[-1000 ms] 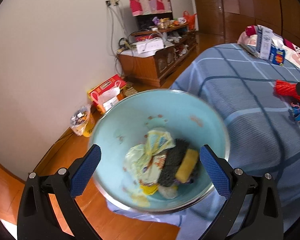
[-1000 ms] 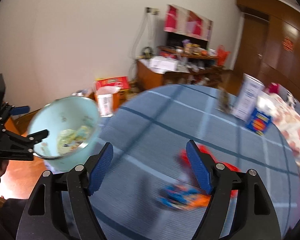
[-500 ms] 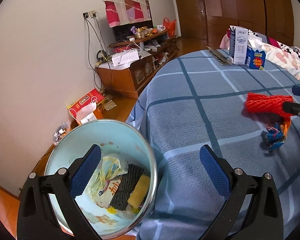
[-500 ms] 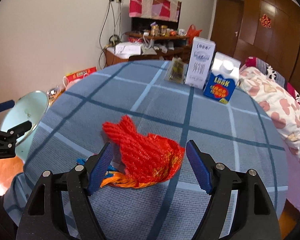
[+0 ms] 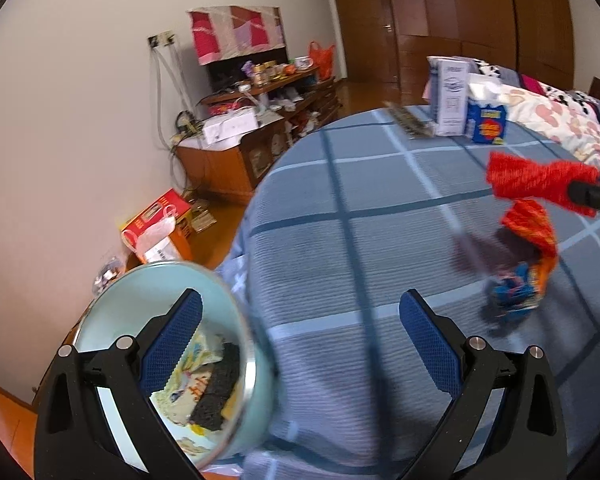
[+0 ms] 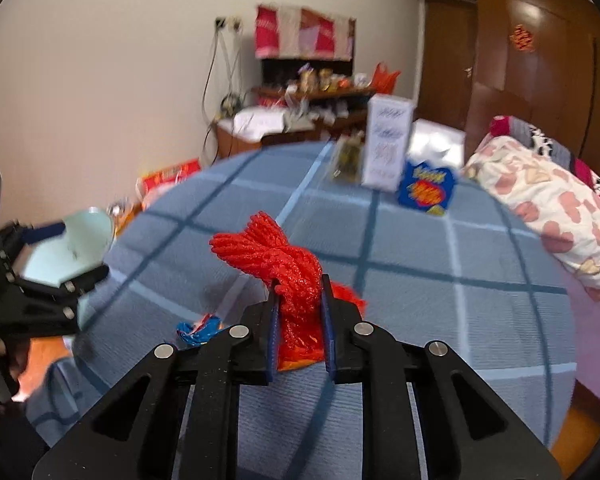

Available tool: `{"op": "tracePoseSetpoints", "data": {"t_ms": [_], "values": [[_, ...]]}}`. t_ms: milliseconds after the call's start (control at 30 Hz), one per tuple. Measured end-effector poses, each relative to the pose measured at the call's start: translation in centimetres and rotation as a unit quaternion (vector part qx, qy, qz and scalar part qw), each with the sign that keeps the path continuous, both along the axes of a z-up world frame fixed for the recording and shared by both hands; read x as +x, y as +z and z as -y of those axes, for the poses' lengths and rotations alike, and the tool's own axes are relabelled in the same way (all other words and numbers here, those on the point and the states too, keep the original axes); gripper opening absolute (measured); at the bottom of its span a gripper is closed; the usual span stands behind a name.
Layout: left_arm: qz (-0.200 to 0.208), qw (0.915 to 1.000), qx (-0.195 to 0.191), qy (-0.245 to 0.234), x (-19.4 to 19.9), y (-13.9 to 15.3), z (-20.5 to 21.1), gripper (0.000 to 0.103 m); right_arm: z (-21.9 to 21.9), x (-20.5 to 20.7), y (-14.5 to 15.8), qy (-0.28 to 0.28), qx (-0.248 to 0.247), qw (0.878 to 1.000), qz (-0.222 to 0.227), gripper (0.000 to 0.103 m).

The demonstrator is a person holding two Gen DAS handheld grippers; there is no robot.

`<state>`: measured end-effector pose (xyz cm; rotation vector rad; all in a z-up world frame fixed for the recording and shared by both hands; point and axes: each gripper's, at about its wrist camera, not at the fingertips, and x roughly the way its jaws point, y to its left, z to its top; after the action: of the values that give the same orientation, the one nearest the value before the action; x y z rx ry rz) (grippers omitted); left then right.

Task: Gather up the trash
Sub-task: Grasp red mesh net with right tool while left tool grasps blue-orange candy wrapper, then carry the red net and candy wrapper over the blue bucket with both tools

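Observation:
My right gripper (image 6: 300, 292) is closing on a red mesh net (image 6: 276, 256), and its pads press the net's bunched neck from both sides. The net (image 5: 536, 178) is lifted off the blue checked bedspread (image 5: 340, 240), with an orange strip hanging below it. A crumpled blue and orange wrapper (image 5: 512, 292) lies on the bedspread under the net. My left gripper (image 5: 300, 312) stands open with nothing between its fingers. Its left finger overlaps a pale blue trash bin (image 5: 112, 320) holding wrappers and a dark sponge, beside the bed's edge.
A white carton (image 5: 450, 96) and a blue carton (image 5: 486, 124) stand at the far end of the bed. A floral quilt (image 6: 548, 208) lies to the right. A wooden cabinet (image 5: 236, 160) and a red box (image 5: 156, 220) stand by the wall.
The right gripper has shut on the red net and raised it off the bedspread. The left view has swung right, so the bin has slid to the lower left.

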<state>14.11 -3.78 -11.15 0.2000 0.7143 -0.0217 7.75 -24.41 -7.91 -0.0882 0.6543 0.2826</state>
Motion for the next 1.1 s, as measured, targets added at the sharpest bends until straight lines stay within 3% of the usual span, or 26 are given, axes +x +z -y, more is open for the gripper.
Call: {"op": "tracePoseSetpoints", "data": {"t_ms": [133,367,667,767,833,933,1100], "values": [[-0.004,0.9996,-0.002,-0.027,-0.3,0.2,2.7,0.097,3.6,-1.6,0.7,-0.042,0.010,0.999,0.011,0.018],[-0.021,0.9976,-0.003,-0.066,-0.1,-0.6,7.7,0.097,9.8,-4.5,-1.7,-0.121,0.007,0.993,0.005,0.018],[-0.057,0.9904,0.016,-0.125,-0.5,-2.2,12.3,0.095,12.4,-6.0,-4.4,-0.135,0.027,0.991,-0.007,0.019],[-0.072,0.9874,0.021,-0.139,-0.5,-3.1,12.9,0.074,12.2,-5.9,-4.7,-0.129,0.031,0.991,-0.008,0.019],[-0.080,0.9865,0.017,-0.142,-0.4,-3.3,12.8,0.052,12.0,-6.0,-4.7,-0.126,0.032,0.992,-0.008,0.019],[-0.077,0.9865,0.010,-0.144,-0.5,-3.3,12.6,0.035,11.9,-6.0,-4.8,-0.127,0.034,0.991,-0.007,0.019],[-0.067,0.9868,0.000,-0.147,-0.8,-2.6,11.8,0.026,11.7,-6.0,-4.8,-0.127,0.038,0.991,-0.005,0.019]]}}
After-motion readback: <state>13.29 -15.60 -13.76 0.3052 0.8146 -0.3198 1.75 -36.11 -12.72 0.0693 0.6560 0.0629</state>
